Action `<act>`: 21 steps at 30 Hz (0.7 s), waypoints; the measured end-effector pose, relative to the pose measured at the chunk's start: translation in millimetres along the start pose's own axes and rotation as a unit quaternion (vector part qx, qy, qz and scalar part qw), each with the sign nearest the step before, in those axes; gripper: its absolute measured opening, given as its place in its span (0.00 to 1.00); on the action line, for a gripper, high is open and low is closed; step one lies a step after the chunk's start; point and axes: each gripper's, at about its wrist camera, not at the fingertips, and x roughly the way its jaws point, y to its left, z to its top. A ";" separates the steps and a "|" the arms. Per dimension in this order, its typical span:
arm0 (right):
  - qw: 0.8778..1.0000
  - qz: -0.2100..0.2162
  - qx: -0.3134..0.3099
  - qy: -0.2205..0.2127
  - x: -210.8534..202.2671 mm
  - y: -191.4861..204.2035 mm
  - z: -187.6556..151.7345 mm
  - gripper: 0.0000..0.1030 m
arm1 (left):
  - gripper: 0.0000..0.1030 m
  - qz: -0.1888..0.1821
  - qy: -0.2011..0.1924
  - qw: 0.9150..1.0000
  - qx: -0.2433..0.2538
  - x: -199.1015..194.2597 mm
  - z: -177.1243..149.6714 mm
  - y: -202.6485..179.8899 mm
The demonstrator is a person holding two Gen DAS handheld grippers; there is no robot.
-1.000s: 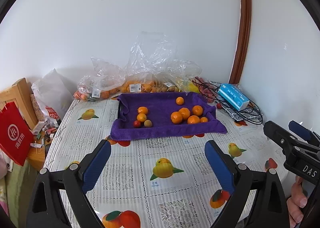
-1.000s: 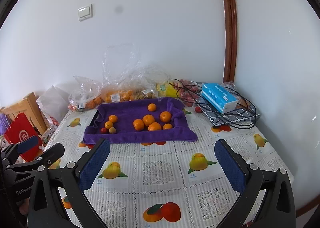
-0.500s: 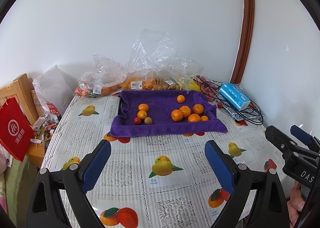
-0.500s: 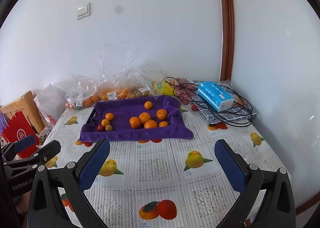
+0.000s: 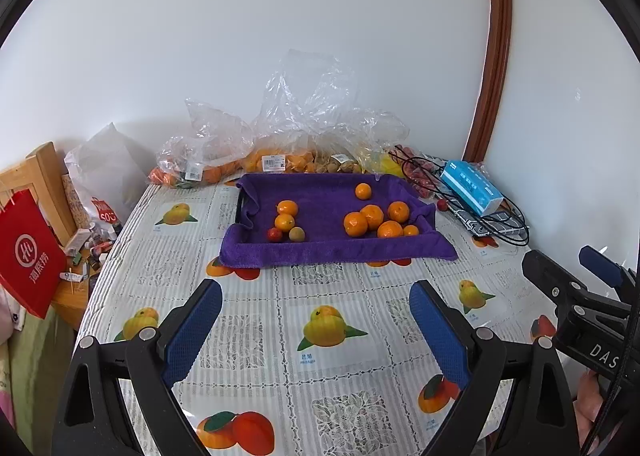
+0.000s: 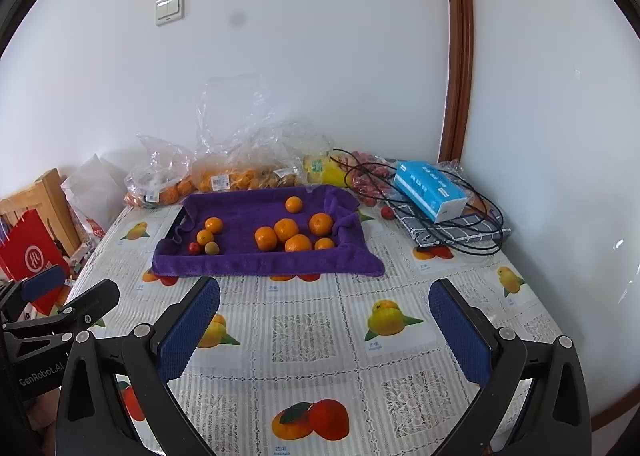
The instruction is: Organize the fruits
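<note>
On the purple towel point(image 5: 320, 248), which lines a tray at the far side of the table point(image 5: 328, 388), lie all the loose fruits. Two mandarins point(image 5: 285, 222), a small red fruit point(image 5: 274, 234) and a dull green-brown one point(image 5: 297, 234) sit at the towel's left end; a cluster of five oranges point(image 5: 372, 220) sits at its right end, with a single orange point(image 5: 363, 191) behind them near the towel's back edge.

Your left gripper point(image 5: 316, 316) and right gripper point(image 6: 324, 316) both hover short of the towel's near edge, jaws spread wide, nothing between them.

Judged by appearance, these fruits are light, round and thin-skinned: they will roll and bruise. Take each across its widest girth, squeeze gently. The towel is soft and may snag a fingertip. The smallest fruits will likely slip most readily.
</note>
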 end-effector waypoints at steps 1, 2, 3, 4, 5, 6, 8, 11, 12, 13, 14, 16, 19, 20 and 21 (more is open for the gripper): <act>1.000 0.002 0.000 0.002 0.4 0.2 -0.6 1.00 | 0.92 0.001 0.000 1.000 0.000 0.1 -0.8 0.1; 1.000 0.003 -0.001 0.003 0.6 0.3 -0.8 1.00 | 0.92 0.000 0.001 1.000 0.000 0.6 -1.1 -0.1; 1.000 0.003 -0.002 0.003 0.5 0.3 -0.5 1.00 | 0.92 0.000 0.002 1.000 0.000 0.7 -0.8 0.5; 1.000 0.002 -0.001 0.002 0.1 0.0 0.0 1.00 | 0.92 0.000 0.003 1.000 0.000 0.9 -1.0 0.4; 1.000 0.001 0.001 0.000 -0.6 -0.6 0.6 1.00 | 0.92 -0.001 0.003 1.000 0.001 0.6 -1.2 0.5; 1.000 0.001 0.002 -0.002 -1.2 -1.1 1.0 1.00 | 0.92 -0.001 0.002 1.000 0.002 0.1 -1.1 0.6; 1.000 0.000 0.005 -0.002 -1.9 -2.5 0.4 1.00 | 0.92 0.002 0.001 1.000 0.003 -0.3 -0.6 1.2; 1.000 -0.004 0.005 -0.001 -1.9 -4.6 0.4 1.00 | 0.92 0.002 0.002 1.000 0.002 -0.2 -0.3 1.6; 1.000 -0.005 0.007 -0.002 -2.4 -5.3 0.8 1.00 | 0.92 0.003 0.002 1.000 0.001 -0.3 0.0 1.8; 1.000 -0.005 0.009 -0.004 -2.7 -6.1 1.5 1.00 | 0.92 0.003 0.002 1.000 0.002 -0.4 0.3 1.7; 1.000 -0.004 0.011 -0.004 -2.8 -6.9 1.7 1.00 | 0.92 0.004 0.001 1.000 0.002 -0.5 0.6 1.5; 1.000 -0.002 0.013 -0.003 -3.0 -7.4 0.7 1.00 | 0.92 0.005 0.001 1.000 0.002 -0.6 1.2 1.6; 1.000 -0.005 0.007 -0.004 -3.0 -6.0 0.5 1.00 | 0.92 0.004 0.001 1.000 -0.001 -0.1 1.6 2.2; 1.000 -0.006 0.007 -0.005 -3.2 -6.0 1.1 1.00 | 0.92 0.004 0.002 1.000 -0.001 0.2 1.7 1.9; 1.000 -0.005 0.008 -0.006 -3.4 -6.1 1.5 1.00 | 0.92 0.004 0.003 1.000 0.000 0.5 1.8 1.7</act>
